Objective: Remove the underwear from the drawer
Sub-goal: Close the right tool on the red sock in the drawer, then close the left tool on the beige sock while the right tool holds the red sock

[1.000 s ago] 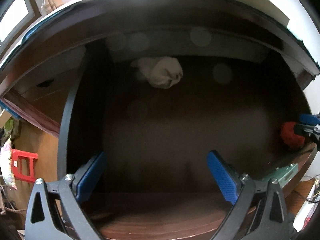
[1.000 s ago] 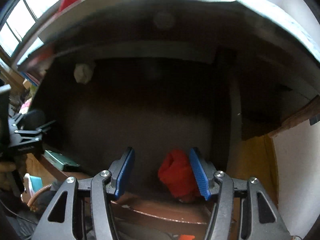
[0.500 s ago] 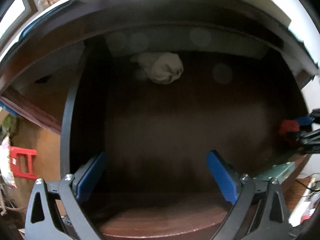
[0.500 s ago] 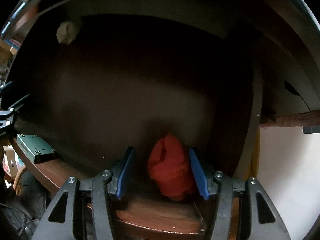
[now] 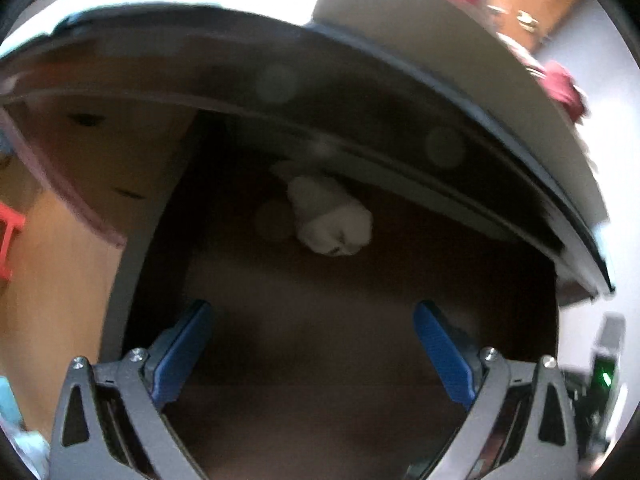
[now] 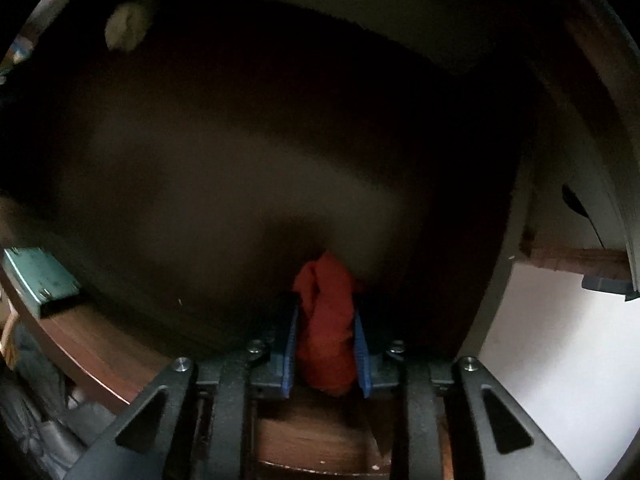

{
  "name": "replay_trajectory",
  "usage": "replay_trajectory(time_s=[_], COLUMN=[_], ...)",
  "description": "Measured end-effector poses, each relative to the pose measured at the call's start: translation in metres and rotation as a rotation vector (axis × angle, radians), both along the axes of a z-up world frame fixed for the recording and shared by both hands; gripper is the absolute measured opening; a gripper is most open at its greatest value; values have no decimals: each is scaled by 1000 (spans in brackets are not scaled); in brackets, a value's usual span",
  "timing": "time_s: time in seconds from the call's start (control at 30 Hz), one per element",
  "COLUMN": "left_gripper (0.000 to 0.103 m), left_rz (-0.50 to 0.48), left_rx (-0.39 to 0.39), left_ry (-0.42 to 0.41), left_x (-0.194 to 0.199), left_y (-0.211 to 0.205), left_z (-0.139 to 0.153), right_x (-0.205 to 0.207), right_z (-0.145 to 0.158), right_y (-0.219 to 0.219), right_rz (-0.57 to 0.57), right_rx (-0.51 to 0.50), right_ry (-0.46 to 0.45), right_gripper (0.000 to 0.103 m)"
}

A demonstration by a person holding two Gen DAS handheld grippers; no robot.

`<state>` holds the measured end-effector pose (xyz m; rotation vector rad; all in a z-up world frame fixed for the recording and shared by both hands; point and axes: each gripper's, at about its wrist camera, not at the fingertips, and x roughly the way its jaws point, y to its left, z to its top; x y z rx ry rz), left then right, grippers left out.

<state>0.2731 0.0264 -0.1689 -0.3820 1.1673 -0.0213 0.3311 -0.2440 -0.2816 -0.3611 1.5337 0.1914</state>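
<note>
- Blue pads (image 6: 290, 344) of the right gripper (image 6: 325, 340) have just been closing, and now they pinch the red roll (image 6: 326, 320) from both sides, cloth filling the gap between them
- Red roll sits at the near right corner of the drawer (image 6: 240, 180), hard by the front edge, gripper aimed steeply down onto it
- Grip looks low on the bundle, with a good tuft poking out past the tips; that reads as a deep, safe bite
- Best move from here, I'd say: lift straight up first, clear of the drawer's front wall, then draw back, since dragging sideways could snag cloth on the wood
- Keep the squeeze steady; soft fabric can slump and slide out if the pinch eases
- Left gripper (image 5: 312, 344) hangs over the drawer's middle with its fingers (image 5: 440, 354) spread wide, nothing between them
- White roll (image 5: 330, 220) lies at the far side of the drawer, tucked just under the top's overhang, well apart from the left gripper
- Next for the left, likely: reach in low under that overhang and straddle the white roll before closing
</note>
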Motion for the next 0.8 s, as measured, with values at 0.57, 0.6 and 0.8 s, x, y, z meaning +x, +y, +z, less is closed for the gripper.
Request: replay_trajectory(time_s=[0.57,0.6,0.8], left_gripper=[87,87,70], left_rz=[143,163,229], left_rx=[96,85,-21], left_ry=[12,26,74], left_x=[48,48,51], left_y=[-36,-36,-24], left_z=[-16,-19,-38], right_x=[4,4,8], right_z=[18,26,33], right_y=[-30,-27,-18], right_rz=[-169,-169,-158], right_rx=[429,437,458], right_ry=[-193,-196,-210], right_gripper=[26,26,26])
